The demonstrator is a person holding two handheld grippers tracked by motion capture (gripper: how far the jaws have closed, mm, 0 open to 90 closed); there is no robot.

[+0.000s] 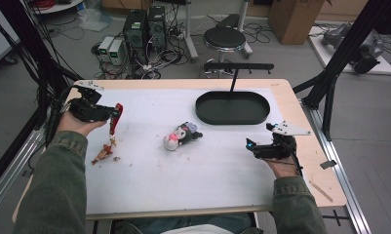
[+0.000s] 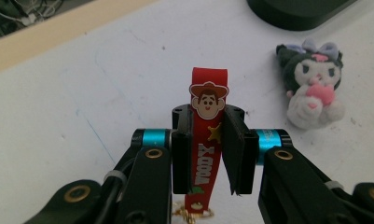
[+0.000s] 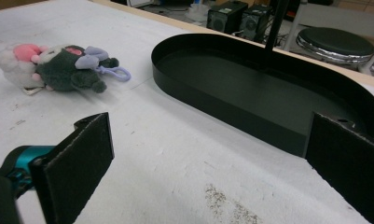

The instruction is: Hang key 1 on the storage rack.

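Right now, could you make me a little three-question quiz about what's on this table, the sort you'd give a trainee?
1. True or false: the left gripper has its fingers closed on the red strap.
2. Where does the plush toy lie? A) inside the black tray; B) on the white mat, outside the tray; C) between the fingers of the right gripper.
3. Fill in: the right gripper's fingers stand ____, with nothing between them.

Key: 1 true. 2 B. 3 open.
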